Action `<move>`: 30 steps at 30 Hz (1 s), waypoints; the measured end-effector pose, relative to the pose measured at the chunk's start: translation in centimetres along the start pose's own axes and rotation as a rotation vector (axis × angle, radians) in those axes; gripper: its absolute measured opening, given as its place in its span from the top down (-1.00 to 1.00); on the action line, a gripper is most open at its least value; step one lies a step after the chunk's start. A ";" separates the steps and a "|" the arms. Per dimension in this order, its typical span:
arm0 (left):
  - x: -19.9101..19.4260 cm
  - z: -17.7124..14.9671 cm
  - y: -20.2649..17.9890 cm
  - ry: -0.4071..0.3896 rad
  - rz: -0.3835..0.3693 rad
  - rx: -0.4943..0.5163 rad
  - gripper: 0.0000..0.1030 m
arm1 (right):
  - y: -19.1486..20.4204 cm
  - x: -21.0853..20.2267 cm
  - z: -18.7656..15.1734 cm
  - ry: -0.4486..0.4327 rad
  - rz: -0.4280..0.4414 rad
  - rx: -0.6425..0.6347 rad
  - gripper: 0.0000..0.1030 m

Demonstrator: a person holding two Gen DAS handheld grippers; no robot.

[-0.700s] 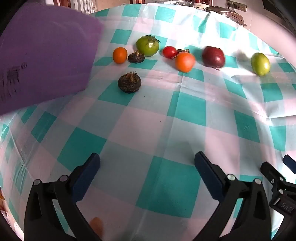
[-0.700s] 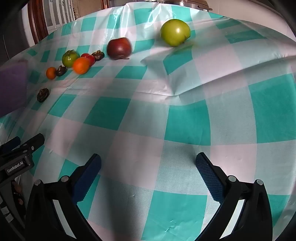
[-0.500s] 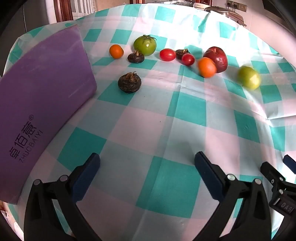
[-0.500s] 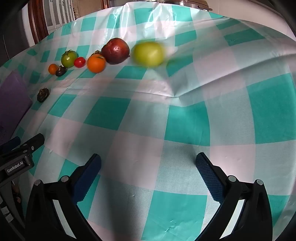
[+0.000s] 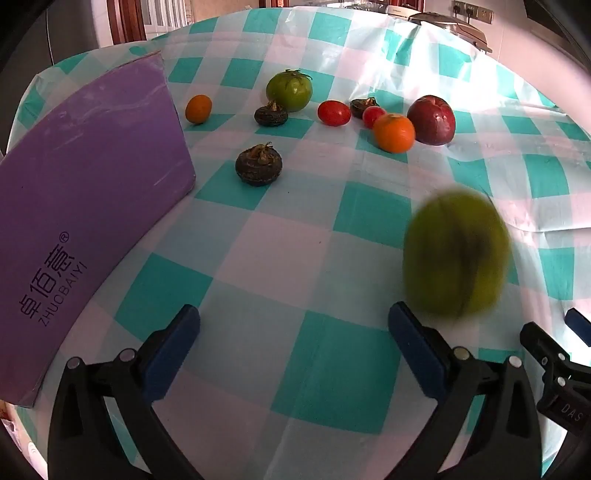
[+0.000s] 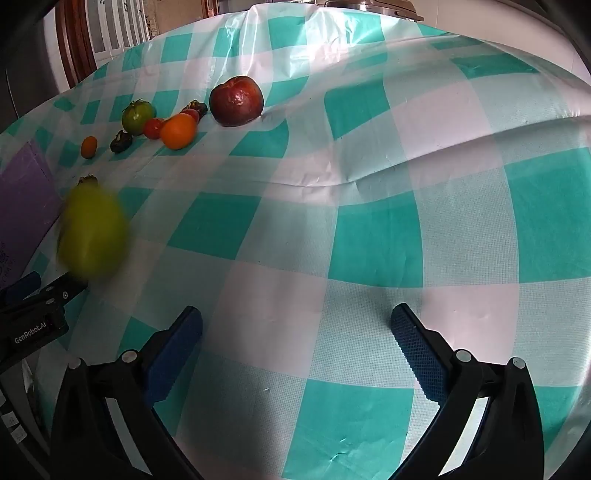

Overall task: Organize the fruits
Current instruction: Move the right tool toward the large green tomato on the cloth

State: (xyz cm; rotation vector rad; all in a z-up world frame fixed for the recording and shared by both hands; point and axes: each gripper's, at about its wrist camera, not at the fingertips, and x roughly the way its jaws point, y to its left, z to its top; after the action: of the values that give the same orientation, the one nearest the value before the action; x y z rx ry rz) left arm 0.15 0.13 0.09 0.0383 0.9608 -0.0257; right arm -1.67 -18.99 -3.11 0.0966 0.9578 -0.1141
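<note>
A blurred green fruit point(image 5: 456, 253) is on the checked tablecloth point(image 5: 273, 258) just beyond my left gripper's right finger point(image 5: 413, 338); it also shows in the right wrist view point(image 6: 92, 230). My left gripper point(image 5: 293, 328) is open and empty. My right gripper point(image 6: 295, 328) is open and empty. Farther back lie a red apple point(image 5: 432, 120), an orange point(image 5: 393, 133), two red tomatoes point(image 5: 334, 112), a green tomato point(image 5: 290, 90), a small orange point(image 5: 198, 108) and dark water chestnuts point(image 5: 258, 170).
A purple box point(image 5: 81, 206) lies at the left on the table. A fold in the tablecloth point(image 6: 369, 173) runs across the middle right. An appliance point(image 5: 447, 22) stands past the far table edge.
The purple box came down onto the table at the left. The green fruit rolled from the far right toward my left gripper. The orange shifted next to the apple.
</note>
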 end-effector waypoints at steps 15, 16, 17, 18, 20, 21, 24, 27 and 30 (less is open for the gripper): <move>-0.1 -0.1 -0.1 0.000 0.004 0.001 -0.97 | -0.4 -0.2 0.5 0.000 -0.004 0.011 -0.92; -0.1 -0.1 -0.1 -0.001 0.004 0.001 -0.97 | -0.3 -0.1 0.6 0.000 -0.013 0.021 -0.92; -0.1 0.0 -0.1 0.000 0.003 0.001 -0.97 | -0.3 0.0 0.8 0.000 -0.022 0.035 -0.92; -0.1 0.0 -0.1 -0.001 0.003 0.001 -0.97 | -0.2 0.1 0.9 0.000 -0.033 0.049 -0.92; -0.1 0.0 -0.1 0.000 0.004 0.001 -0.97 | -0.1 0.1 0.9 -0.001 -0.048 0.067 -0.92; -0.1 0.0 -0.1 0.000 0.004 0.001 -0.97 | -0.1 0.1 1.0 -0.001 -0.050 0.070 -0.92; -0.1 0.0 -0.1 0.000 0.003 0.001 -0.97 | -0.3 0.3 1.1 0.000 -0.049 0.071 -0.92; -0.1 0.0 -0.1 0.000 0.004 0.002 -0.97 | -0.4 0.3 1.2 0.000 -0.054 0.074 -0.92; -0.1 0.0 -0.1 0.000 0.003 0.001 -0.97 | -0.2 0.4 1.2 0.001 -0.062 0.082 -0.92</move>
State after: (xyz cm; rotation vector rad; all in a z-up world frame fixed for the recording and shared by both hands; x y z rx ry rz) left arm 0.08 0.07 0.12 0.0413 0.9603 -0.0232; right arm -0.50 -19.41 -2.71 0.1423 0.9576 -0.2105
